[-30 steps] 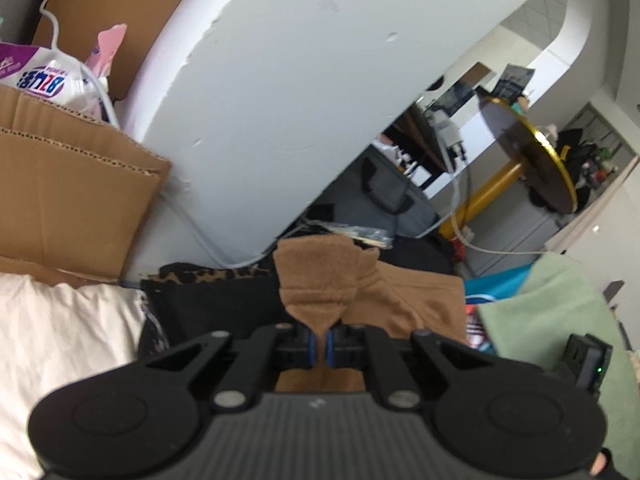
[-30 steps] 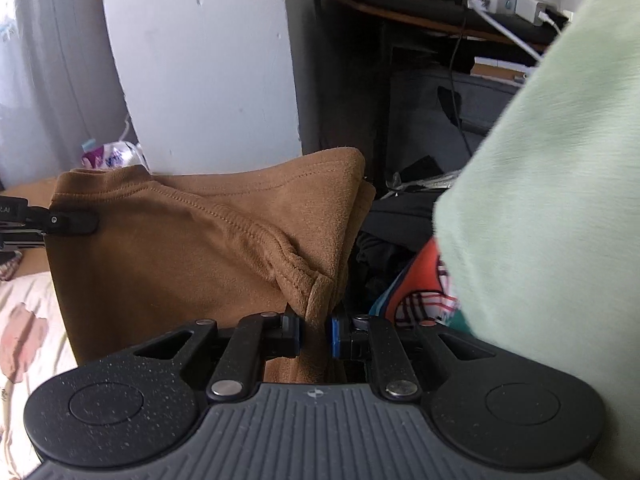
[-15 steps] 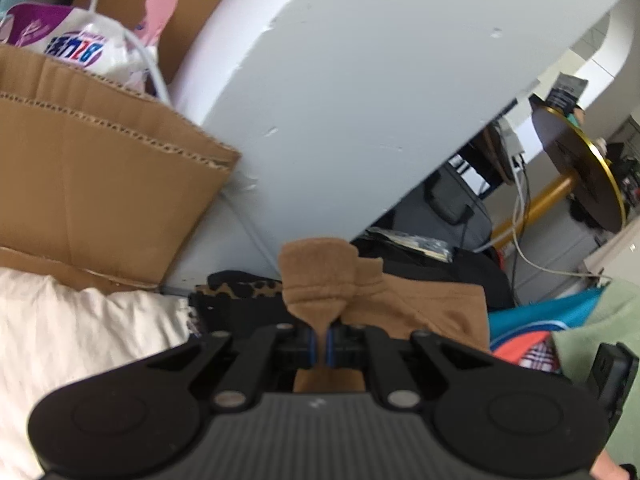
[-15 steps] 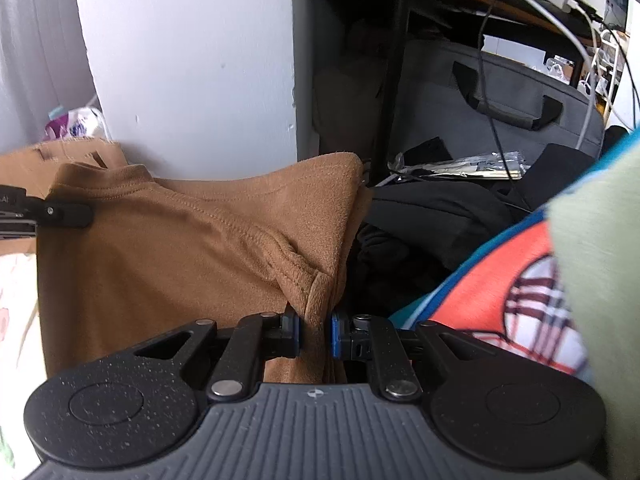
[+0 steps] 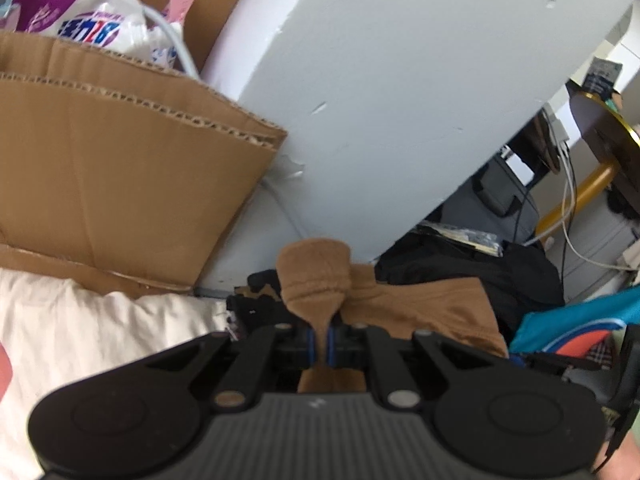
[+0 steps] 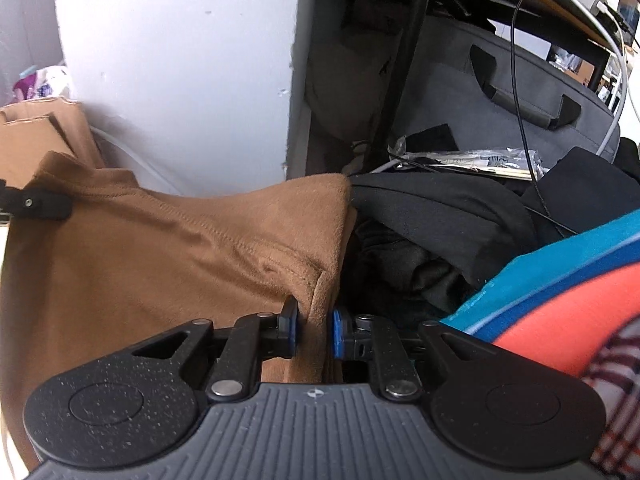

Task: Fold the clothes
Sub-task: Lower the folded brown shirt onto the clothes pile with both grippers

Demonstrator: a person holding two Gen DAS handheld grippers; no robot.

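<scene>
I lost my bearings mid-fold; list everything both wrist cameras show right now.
brown top: one, brown, held between both claws
cardboard: one sheet, brown, back left
wall panel: one, white, behind the top
plastic pack: one, white and purple, behind the cardboard
bedding: one, cream, lower left
black clothes: a heap, black, right of the top
printed cloth: one, blue and orange, far right
bag: one, grey, back right
left claw: one, black, shut on the top's edge
right claw: one, black, on the top's seam, jaws just eased wider
</scene>
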